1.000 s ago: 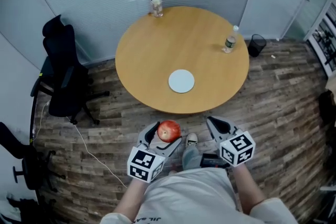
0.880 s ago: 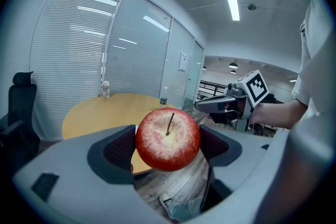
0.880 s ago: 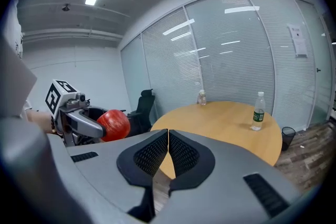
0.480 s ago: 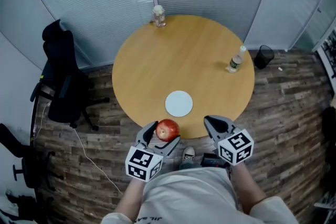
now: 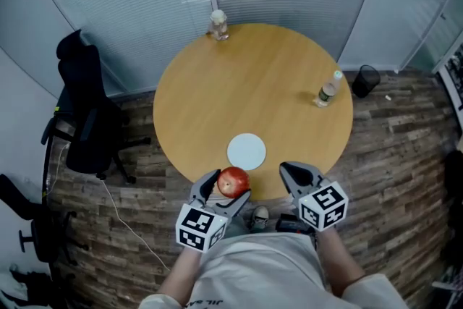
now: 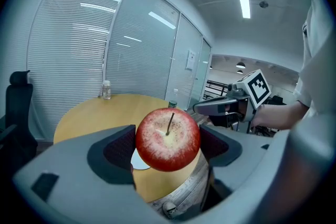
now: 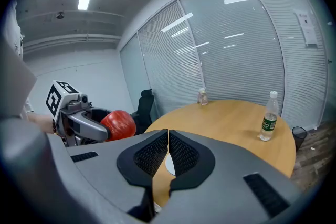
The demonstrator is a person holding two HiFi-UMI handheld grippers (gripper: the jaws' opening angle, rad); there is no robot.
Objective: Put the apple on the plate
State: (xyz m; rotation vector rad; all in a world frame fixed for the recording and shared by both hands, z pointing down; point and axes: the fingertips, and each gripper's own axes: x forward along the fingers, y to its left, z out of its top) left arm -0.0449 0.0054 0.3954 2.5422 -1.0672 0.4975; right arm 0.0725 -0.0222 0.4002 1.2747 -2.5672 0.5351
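A red apple (image 5: 233,181) (image 6: 168,138) is clamped between the pads of my left gripper (image 5: 223,187) (image 6: 168,145), held in the air just over the near edge of the round wooden table (image 5: 275,83). A small white plate (image 5: 247,151) lies flat on the table right beyond the apple; in the left gripper view only a sliver of the plate (image 6: 137,161) shows behind the fruit. My right gripper (image 5: 295,175) (image 7: 167,156) hovers beside it to the right, jaws pressed together with nothing between them. The right gripper view shows the apple (image 7: 118,124) off to its left.
A green-labelled water bottle (image 5: 327,91) (image 7: 269,117) stands at the table's right side, a small clear bottle (image 5: 218,25) (image 7: 202,96) at its far edge. A black office chair (image 5: 87,112) is left of the table, a black bin (image 5: 364,79) to the right. My shoe (image 5: 260,215) shows on the wood floor.
Both grippers have travelled forward together to the table's near edge, the apple still in the left one. The table and plate now appear closer to the grippers.
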